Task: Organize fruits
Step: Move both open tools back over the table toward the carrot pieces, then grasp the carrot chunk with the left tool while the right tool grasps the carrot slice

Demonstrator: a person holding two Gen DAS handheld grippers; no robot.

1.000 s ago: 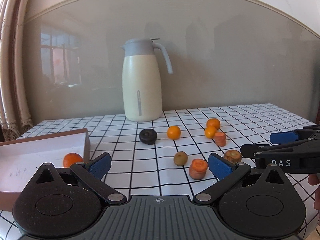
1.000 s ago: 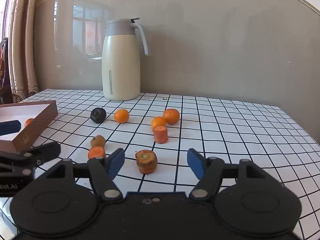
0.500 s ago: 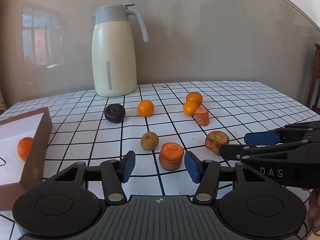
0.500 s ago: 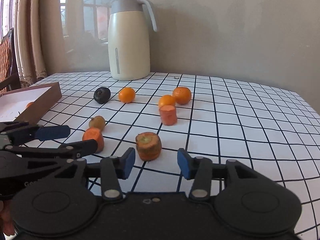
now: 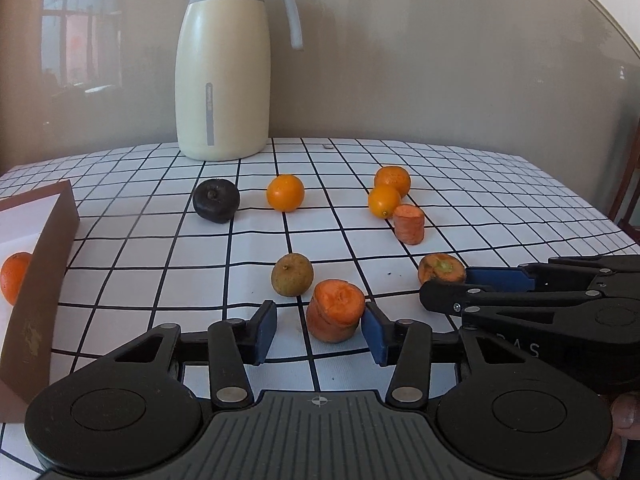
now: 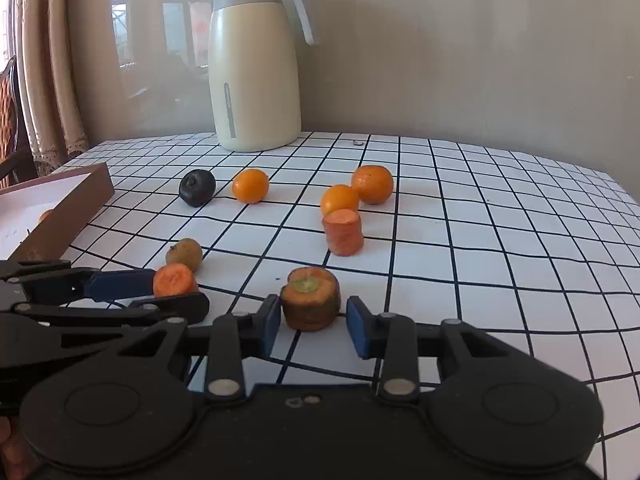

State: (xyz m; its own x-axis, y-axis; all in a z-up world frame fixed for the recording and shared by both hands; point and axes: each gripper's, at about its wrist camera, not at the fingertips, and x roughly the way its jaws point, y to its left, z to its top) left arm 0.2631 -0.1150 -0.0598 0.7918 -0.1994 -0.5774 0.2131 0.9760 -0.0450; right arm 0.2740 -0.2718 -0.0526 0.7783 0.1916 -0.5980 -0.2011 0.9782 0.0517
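Nearest, the left gripper (image 5: 320, 326) is seen with jaws closing about a bright carrot chunk (image 5: 337, 310); one pad touches it, the other is still apart. The right gripper (image 6: 308, 322) is likewise closing on a stem-end carrot piece (image 6: 311, 298), gaps visible either side. Beyond are found a brownish fruit (image 5: 292, 274), a third carrot piece (image 5: 409, 224), three oranges, a black fruit (image 5: 216, 200), all on the gridded bench (image 5: 500, 208). A box (image 5: 44, 272) with one orange (image 5: 14, 276) is placed left; a jug (image 5: 224, 64) stands farthest.

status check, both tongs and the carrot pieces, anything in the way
Left tongs closing around carrot chunk, one pad touching. Right tongs closing around stem-end carrot piece, gaps both sides. Nothing blocking.
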